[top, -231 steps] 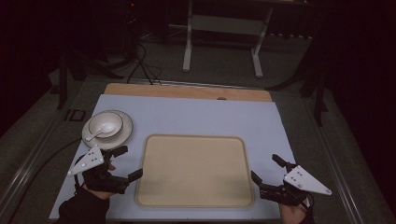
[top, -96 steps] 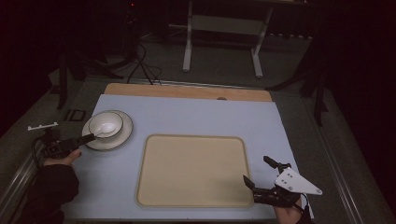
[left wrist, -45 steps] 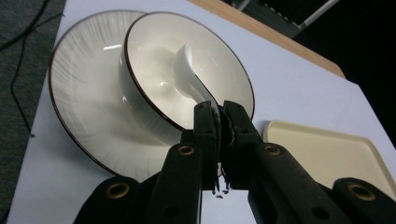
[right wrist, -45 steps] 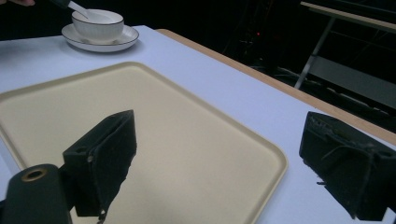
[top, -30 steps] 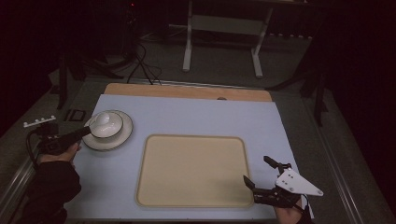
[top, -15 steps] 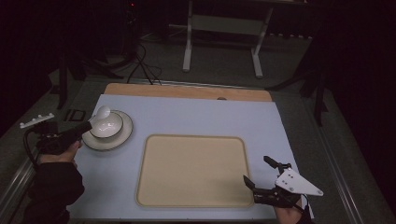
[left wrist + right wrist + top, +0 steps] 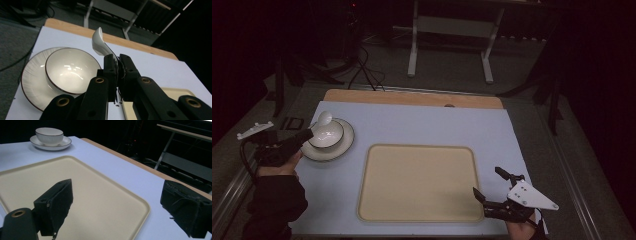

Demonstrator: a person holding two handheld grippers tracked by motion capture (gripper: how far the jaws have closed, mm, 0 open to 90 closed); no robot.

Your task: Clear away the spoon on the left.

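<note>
A white bowl (image 7: 326,134) sits on a white plate (image 7: 340,148) with a dark rim at the table's left; both appear too in the left gripper view, bowl (image 7: 71,70) on plate (image 7: 32,86). My left gripper (image 7: 305,136) is shut on the handle of a white spoon (image 7: 323,119), which is lifted and tilted above the bowl's far edge; the spoon (image 7: 100,45) rises from between the jaws. My right gripper (image 7: 490,187) rests open near the front right corner of the beige tray (image 7: 418,180), nothing between its jaws. The bowl (image 7: 49,135) stands far off in the right gripper view.
The tray (image 7: 82,195) lies in the middle of the pale blue table mat (image 7: 422,125). A wooden strip (image 7: 412,98) runs along the far edge. Metal stand legs (image 7: 449,45) and cables (image 7: 362,70) lie on the dark floor beyond.
My left gripper moved from the front of the table to the bowl's left, closed on the spoon's handle and lifted the spoon out of the bowl. The right gripper has stayed put.
</note>
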